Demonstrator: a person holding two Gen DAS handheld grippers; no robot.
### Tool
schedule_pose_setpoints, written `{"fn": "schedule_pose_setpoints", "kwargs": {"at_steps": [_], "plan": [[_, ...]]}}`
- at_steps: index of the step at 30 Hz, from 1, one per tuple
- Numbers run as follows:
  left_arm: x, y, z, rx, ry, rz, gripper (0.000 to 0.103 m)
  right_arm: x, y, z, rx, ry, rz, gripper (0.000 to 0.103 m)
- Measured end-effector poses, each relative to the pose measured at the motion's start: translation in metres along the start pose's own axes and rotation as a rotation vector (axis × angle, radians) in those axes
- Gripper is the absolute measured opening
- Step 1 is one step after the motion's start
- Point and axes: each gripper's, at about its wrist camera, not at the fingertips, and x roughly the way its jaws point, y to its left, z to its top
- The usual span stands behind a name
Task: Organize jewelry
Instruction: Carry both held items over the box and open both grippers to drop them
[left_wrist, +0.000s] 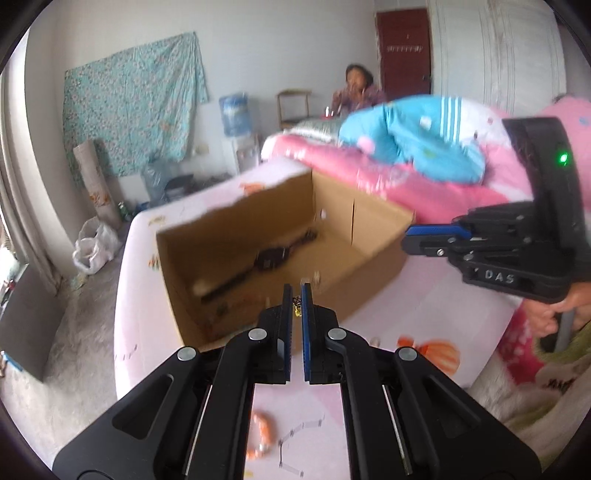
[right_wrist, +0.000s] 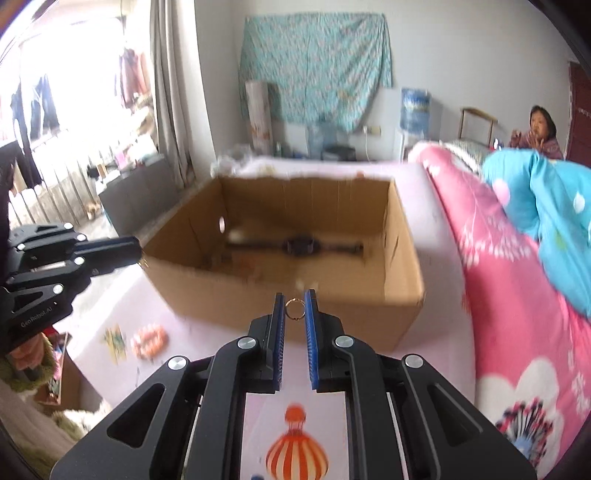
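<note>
An open cardboard box stands on the pink bed sheet with a black wristwatch lying on its floor. My left gripper hangs just before the box's near wall, shut on a small dark chain with a gold bit. My right gripper is also in front of the box, shut on a thin metal ring. The watch shows in the right wrist view too. Each gripper appears in the other's view: the right gripper by the box's right corner, the left gripper by its left corner.
An orange bead bracelet and a thin necklace lie on the sheet in front of the box. A pink quilt with a blue garment is piled to the right. The bed edge drops to the floor on the left. A person sits at the back.
</note>
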Motion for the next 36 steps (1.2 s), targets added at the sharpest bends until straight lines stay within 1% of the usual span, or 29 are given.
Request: {"fn": "schedule_pose_setpoints", "kwargs": {"at_steps": [4, 6, 7, 8, 10, 14, 15, 17, 20, 22, 24, 27, 29, 34, 35, 36], "plan": [[0.018, 0.011, 0.016, -0.036, -0.017, -0.035, 0.004, 0.011, -0.014, 0.027, 0.007, -0.034, 0.028, 0.011], [0.039, 0.018, 0.024, -0.073, 0.004, -0.081, 0.004, 0.026, -0.022, 0.039, 0.015, -0.017, 0.04, 0.011], [0.045, 0.022, 0.022, -0.082, 0.019, -0.093, 0.004, 0.034, -0.026, 0.042, 0.02, 0.001, 0.051, 0.011], [0.061, 0.024, 0.024, -0.09, 0.049, -0.095, 0.004, 0.042, -0.03, 0.045, 0.027, 0.019, 0.066, 0.011], [0.083, 0.025, 0.023, -0.087, 0.099, -0.108, 0.004, 0.066, -0.041, 0.053, 0.049, 0.08, 0.083, 0.011], [0.132, 0.029, 0.017, -0.122, 0.234, -0.139, 0.004, 0.11, -0.055, 0.059, 0.045, 0.202, 0.055, 0.011], [0.138, 0.03, 0.014, -0.126, 0.255, -0.145, 0.004, 0.122, -0.058, 0.061, 0.039, 0.239, 0.058, 0.011], [0.152, 0.031, 0.012, -0.137, 0.302, -0.171, 0.004, 0.135, -0.062, 0.062, 0.044, 0.279, 0.061, 0.011], [0.164, 0.032, 0.01, -0.163, 0.338, -0.191, 0.004, 0.15, -0.065, 0.064, 0.039, 0.327, 0.066, 0.011], [0.168, 0.034, 0.008, -0.179, 0.355, -0.194, 0.008, 0.153, -0.066, 0.066, 0.033, 0.328, 0.063, 0.012], [0.17, 0.037, 0.008, -0.187, 0.362, -0.185, 0.02, 0.154, -0.066, 0.068, 0.025, 0.322, 0.048, 0.012], [0.167, 0.038, 0.009, -0.184, 0.353, -0.171, 0.028, 0.152, -0.07, 0.071, 0.043, 0.307, 0.051, 0.012], [0.165, 0.04, 0.009, -0.181, 0.342, -0.16, 0.031, 0.149, -0.074, 0.074, 0.051, 0.294, 0.047, 0.012], [0.153, 0.043, 0.011, -0.191, 0.315, -0.146, 0.033, 0.132, -0.083, 0.08, 0.093, 0.247, 0.041, 0.013], [0.149, 0.044, 0.011, -0.191, 0.307, -0.139, 0.033, 0.129, -0.084, 0.081, 0.097, 0.24, 0.039, 0.014], [0.146, 0.045, 0.012, -0.191, 0.3, -0.132, 0.034, 0.122, -0.084, 0.081, 0.103, 0.228, 0.034, 0.018]]}}
